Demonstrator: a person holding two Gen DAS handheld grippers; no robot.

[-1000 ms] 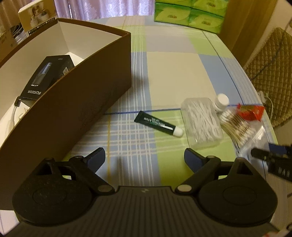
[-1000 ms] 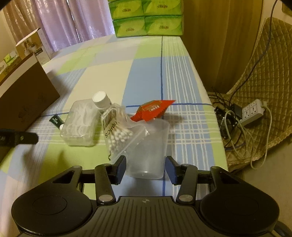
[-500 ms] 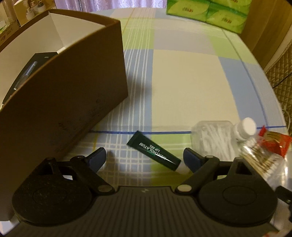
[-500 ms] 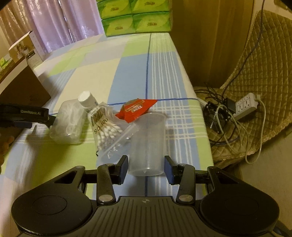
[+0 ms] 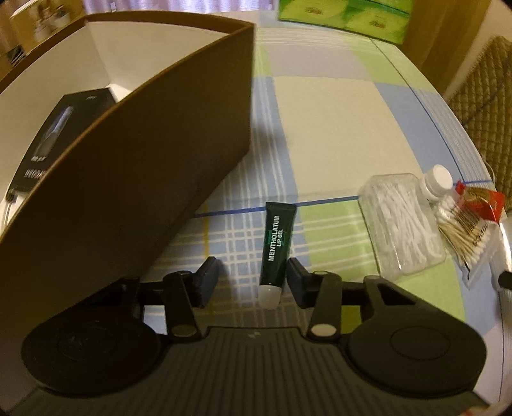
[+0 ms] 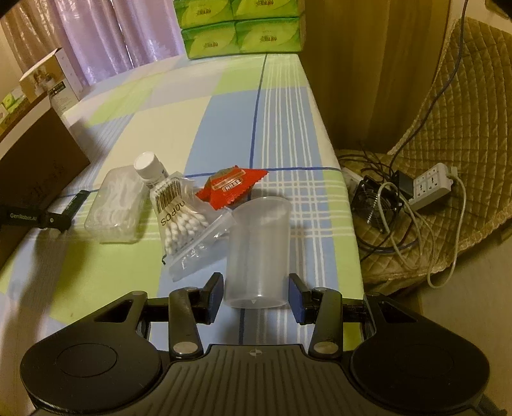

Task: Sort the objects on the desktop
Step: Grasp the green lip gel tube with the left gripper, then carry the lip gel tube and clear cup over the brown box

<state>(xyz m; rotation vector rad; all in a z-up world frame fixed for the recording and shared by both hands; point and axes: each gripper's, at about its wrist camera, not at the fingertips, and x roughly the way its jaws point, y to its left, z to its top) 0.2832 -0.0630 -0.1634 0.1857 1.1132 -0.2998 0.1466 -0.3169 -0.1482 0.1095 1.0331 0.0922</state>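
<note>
A dark green lip gel tube (image 5: 276, 246) lies on the checked tablecloth, white cap toward me. My left gripper (image 5: 252, 281) is open and straddles the cap end; the right finger is close to the tube and the left one stands apart. A brown cardboard box (image 5: 144, 160) rises on the left with a black product box (image 5: 54, 134) inside. My right gripper (image 6: 256, 296) is shut on the base of a clear plastic cup (image 6: 257, 252). Beyond the cup lie a bag of cotton swabs (image 6: 182, 220), a red packet (image 6: 230, 188), a white-capped bottle (image 6: 150, 166) and a clear swab case (image 6: 115, 204).
Green tissue packs (image 6: 240, 28) are stacked at the table's far end. The table's right edge runs close beside the cup; past it stands a quilted chair with a power strip (image 6: 432, 185) and cables. A small carton (image 6: 48, 80) stands at the far left.
My left gripper has come down over the lip gel tube and its jaws have narrowed around it. The right gripper keeps the cup at the same width and has shifted only slightly.
</note>
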